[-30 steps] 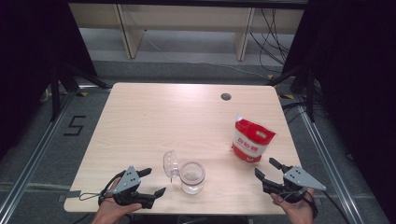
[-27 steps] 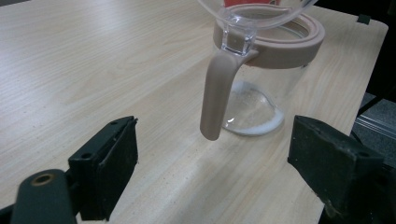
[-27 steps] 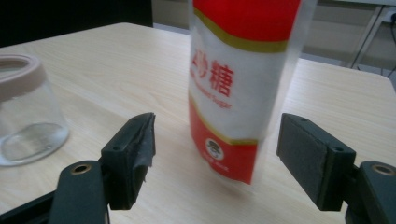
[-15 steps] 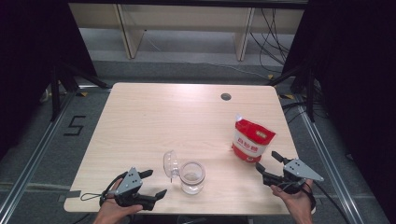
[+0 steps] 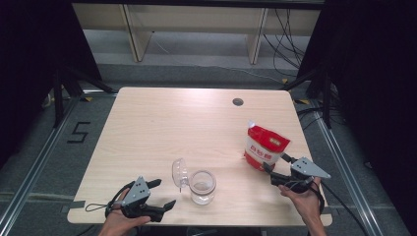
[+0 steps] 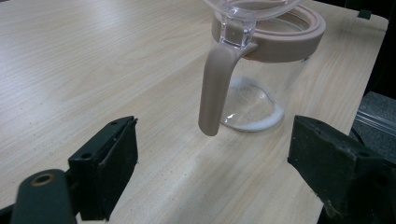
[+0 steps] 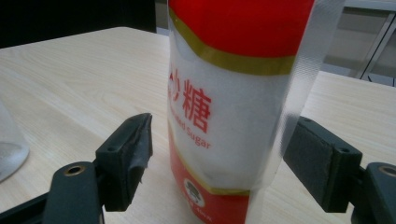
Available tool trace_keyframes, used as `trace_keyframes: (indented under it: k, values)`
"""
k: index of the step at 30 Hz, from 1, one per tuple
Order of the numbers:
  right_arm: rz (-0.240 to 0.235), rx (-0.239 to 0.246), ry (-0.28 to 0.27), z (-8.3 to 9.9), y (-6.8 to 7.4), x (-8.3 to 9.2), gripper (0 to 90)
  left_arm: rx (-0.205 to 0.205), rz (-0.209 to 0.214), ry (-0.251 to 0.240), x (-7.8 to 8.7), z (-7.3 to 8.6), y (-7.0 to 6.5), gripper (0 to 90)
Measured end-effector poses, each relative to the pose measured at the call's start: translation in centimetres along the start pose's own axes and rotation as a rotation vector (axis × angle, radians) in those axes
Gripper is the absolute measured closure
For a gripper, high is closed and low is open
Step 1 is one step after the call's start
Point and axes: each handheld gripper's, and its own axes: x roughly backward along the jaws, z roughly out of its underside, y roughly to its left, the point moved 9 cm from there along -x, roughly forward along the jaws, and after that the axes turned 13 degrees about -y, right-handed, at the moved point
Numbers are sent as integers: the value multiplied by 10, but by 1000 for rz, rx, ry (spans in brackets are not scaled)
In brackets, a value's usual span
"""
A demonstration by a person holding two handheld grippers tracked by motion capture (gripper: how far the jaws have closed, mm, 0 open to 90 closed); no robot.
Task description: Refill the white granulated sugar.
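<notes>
Sugar bag (image 5: pixel 265 146) stands upright toward the right edge of the table (image 5: pixel 162 123) in the high view, and my right gripper (image 5: pixel 276 168) sits just beside its lower right corner, jaws pointed up and left at it. My left gripper (image 5: pixel 163 193) rests near the front edge, well apart from the bag, aimed at the glass jar (image 5: pixel 202 187) with its clear lid (image 5: pixel 179 173) swung open. So the right hand is plainly the nearer one to the bag.

In the left gripper view my jaws stand wide and empty, the jar's beige handle (image 6: pixel 215 88) hanging straight ahead between them but farther off, untouched. A thin ring of white lies in the jar's bottom.

In the right gripper view the bag (image 7: pixel 233 107) rises tall dead ahead, its long axis upright, its body lying between my two jaws. They have just been opening and now stand spread; I see a gap at the left pad (image 7: pixel 133 158), and the right pad (image 7: pixel 322 163) sits close to the bag's clear side seam, not pressing. I judge the grasp turns on this: the bag is centred, so a short push forward, then a squeeze across its width.
</notes>
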Motion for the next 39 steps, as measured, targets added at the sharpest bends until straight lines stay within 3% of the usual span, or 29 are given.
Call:
trace_keyframes:
  k: [2, 3, 6, 7, 8, 10, 11, 13, 16, 18, 21, 22, 25, 28, 29, 30, 31, 34, 39]
  values:
    - [0, -5, -12, 0, 0, -4, 273, -21, 2, 2, 0, 0, 1, 152]
    - [-28, 2, -11, 1, 1, -6, 292, -26, 4, 2, 0, 0, 1, 152]
    - [-20, 23, -5, 1, 0, -7, 297, -24, 4, -1, 0, -1, 1, 152]
    - [-41, 21, 5, 2, 1, -9, 301, -29, 9, 0, -1, 0, 1, 152]
    - [-16, 30, -7, 1, 0, -11, 313, -28, 9, -5, -1, 0, 1, 152]
    - [-22, 41, 0, 2, 0, -12, 318, -25, 9, -6, -1, 0, 1, 152]
    - [-7, 14, 3, 2, 1, -12, 326, -29, 8, 2, 0, 0, 1, 152]
    - [-4, 22, -11, 1, 0, -14, 336, -29, 8, 1, 0, 0, 1, 152]
    - [-40, 3, -3, 2, 0, -16, 356, -30, 10, 1, -1, 0, 1, 152]
    - [-19, 12, -26, 1, -2, -19, 372, -30, 12, -4, -1, 0, 1, 152]
    - [-19, 17, -25, 1, -3, -20, 398, -27, 11, -5, -1, 0, 1, 152]
    - [-4, -9, -10, 1, -2, -19, 412, -29, 9, 2, -1, 0, 1, 152]
    - [-2, 2, -6, 0, 0, -20, 421, -19, 3, -4, -1, -1, 0, 152]
    - [34, 9, -3, -1, 0, -19, 434, -34, 4, 8, 0, 0, 1, 152]
    - [45, -20, 5, 0, 3, -18, 437, -34, 12, 3, -1, 0, 0, 152]
    - [56, -32, 12, 0, 4, -17, 441, 3, 5, -4, -2, 0, -2, 153]
    - [72, -7, 6, -1, 2, -18, 445, 6, 9, -1, -2, 0, -3, 153]
    - [118, -25, 22, -1, 9, -16, 456, -5, 8, 9, -1, 1, -1, 153]
    - [127, -39, 28, -2, 13, -15, 464, -7, 5, 3, -1, 0, -2, 155]
